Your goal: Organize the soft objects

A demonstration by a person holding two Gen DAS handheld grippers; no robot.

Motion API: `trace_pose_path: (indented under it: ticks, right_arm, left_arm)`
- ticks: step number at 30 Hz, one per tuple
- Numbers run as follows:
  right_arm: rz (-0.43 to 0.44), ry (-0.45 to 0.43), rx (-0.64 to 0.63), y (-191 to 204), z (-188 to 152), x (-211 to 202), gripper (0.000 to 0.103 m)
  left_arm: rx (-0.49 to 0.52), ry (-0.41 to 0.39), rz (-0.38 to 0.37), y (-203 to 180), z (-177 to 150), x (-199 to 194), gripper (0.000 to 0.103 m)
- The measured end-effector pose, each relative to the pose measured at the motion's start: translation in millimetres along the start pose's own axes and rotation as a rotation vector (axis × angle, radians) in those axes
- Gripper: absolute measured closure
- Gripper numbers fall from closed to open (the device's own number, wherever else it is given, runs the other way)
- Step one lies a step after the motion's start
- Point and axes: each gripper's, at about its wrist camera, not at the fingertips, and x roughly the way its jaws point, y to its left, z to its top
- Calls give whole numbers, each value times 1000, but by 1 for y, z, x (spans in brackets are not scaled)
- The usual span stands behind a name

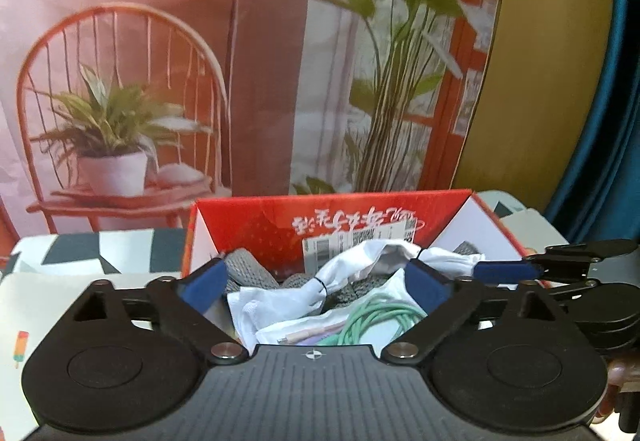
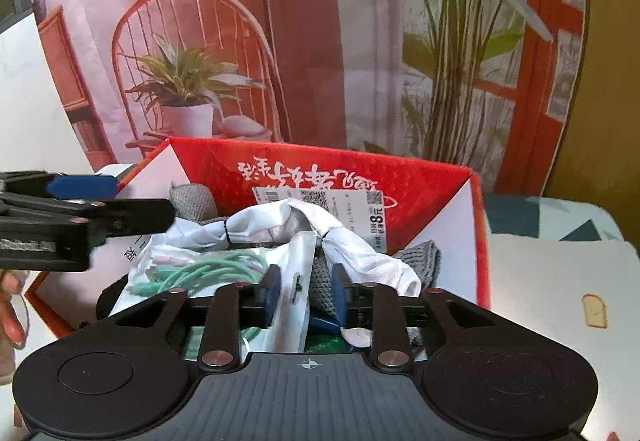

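Observation:
A red cardboard box (image 1: 256,217) (image 2: 208,165) stands open on the table and holds several soft items. A white cloth (image 1: 352,269) (image 2: 260,221) tied with a black band lies over grey knitted pieces (image 1: 248,265) (image 2: 192,201). In front of them sits a clear bag with a mint-green cable (image 1: 360,321) (image 2: 200,269). My left gripper (image 1: 316,281) is open wide over the box's near side, its pads clear of the cloth and bag. My right gripper (image 2: 306,289) is open, with the bag's edge loose between its pads. Its blue-padded fingers (image 1: 504,269) reach in from the right.
The box rests on a tablecloth (image 1: 80,253) (image 2: 560,281) with geometric and food prints. A printed backdrop (image 1: 120,81) of a chair and plants hangs just behind. A yellow wall and blue curtain (image 1: 600,121) are at right. A person's hand (image 2: 12,317) shows at the left edge.

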Motion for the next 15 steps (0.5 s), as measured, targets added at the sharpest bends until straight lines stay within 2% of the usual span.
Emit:
trace_pose_path:
  ticks: [1, 3, 4, 7, 8, 9, 15]
  right_arm:
    - [1, -9, -3, 0, 1, -5, 61]
    - [-13, -34, -13, 1, 0, -17, 38]
    - [-18, -44, -16, 1, 0, -23, 34]
    - [-17, -69, -6, -1, 0, -40, 15]
    - [-16, -81, -1, -1, -1, -47, 5]
    - [-17, -94, 1, -2, -1, -53, 1]
    - [-16, -133, 30, -5, -6, -88, 0]
  left_arm:
    - [2, -7, 7, -1, 1, -5, 2]
    - [3, -20, 28, -3, 2, -16, 0]
    - [1, -25, 36, -3, 2, -21, 0]
    - [-14, -36, 61, -4, 2, -37, 0]
    - [-20, -40, 71, -4, 1, -43, 0]
    - [-26, -41, 77, -3, 0, -48, 0]
    - [-79, -37, 100, 1, -5, -80, 0]
